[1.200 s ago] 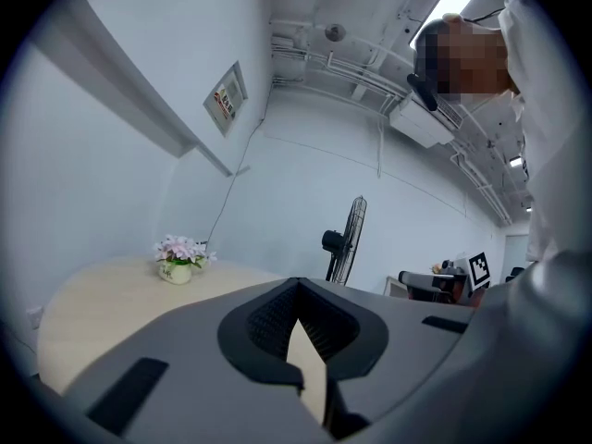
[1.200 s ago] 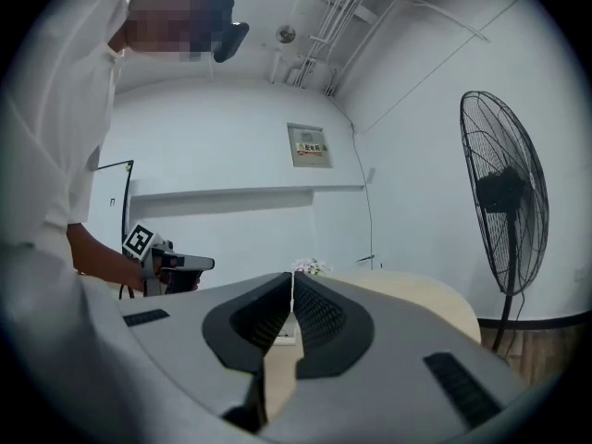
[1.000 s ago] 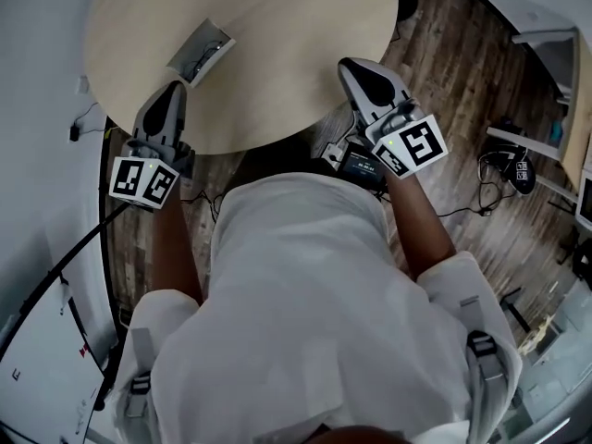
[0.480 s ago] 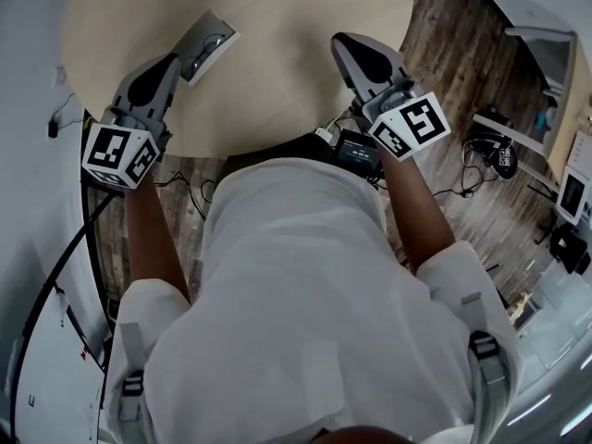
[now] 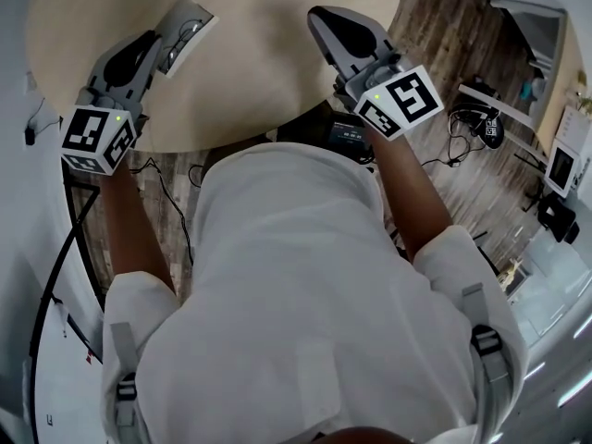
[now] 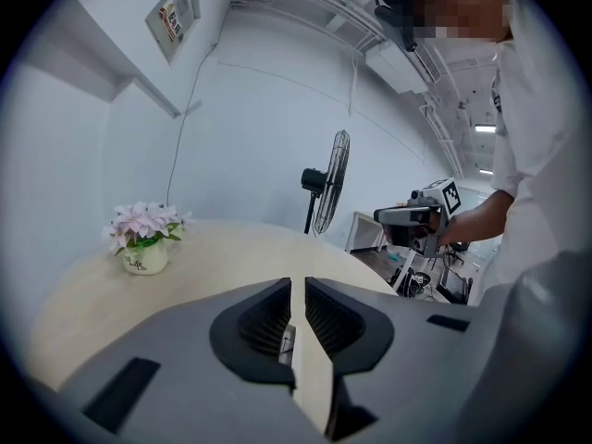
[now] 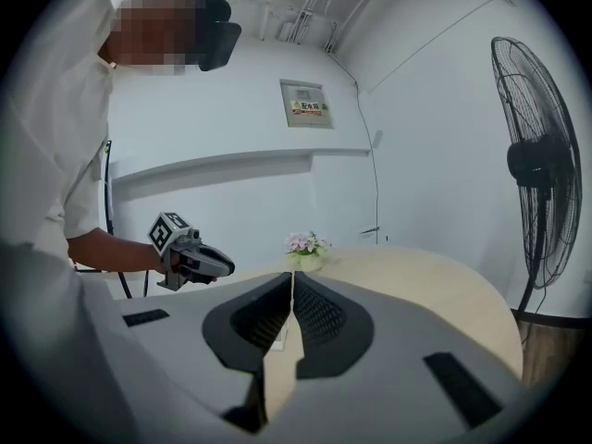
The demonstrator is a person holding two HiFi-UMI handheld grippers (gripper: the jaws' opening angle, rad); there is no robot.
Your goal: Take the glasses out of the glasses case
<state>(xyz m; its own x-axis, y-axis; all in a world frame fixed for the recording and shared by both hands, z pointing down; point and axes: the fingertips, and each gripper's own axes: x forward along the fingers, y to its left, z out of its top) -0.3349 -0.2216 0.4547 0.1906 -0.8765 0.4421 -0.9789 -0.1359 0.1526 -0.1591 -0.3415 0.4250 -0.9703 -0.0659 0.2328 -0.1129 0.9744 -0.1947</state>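
An open grey glasses case (image 5: pixel 188 21) lies near the left rim of the round wooden table (image 5: pixel 259 72), with the glasses inside it. My left gripper (image 5: pixel 148 37) points at the case from just beside its near end. Its jaws are opening, with a narrow gap and nothing between them (image 6: pixel 298 289). A sliver of the case (image 6: pixel 288 340) shows through that gap. My right gripper (image 5: pixel 319 17) hovers over the table's right side, well apart from the case. Its jaws (image 7: pixel 293 285) meet at the tips and hold nothing.
A small pot of pink flowers (image 6: pixel 143 239) stands at the far side of the table. A standing fan (image 7: pixel 536 174) is on the floor beyond the table. Cables and devices (image 5: pixel 486 128) lie on the wooden floor to the right.
Both grippers have moved forward over the table. The left one has come from the table's edge up to the near end of the case.
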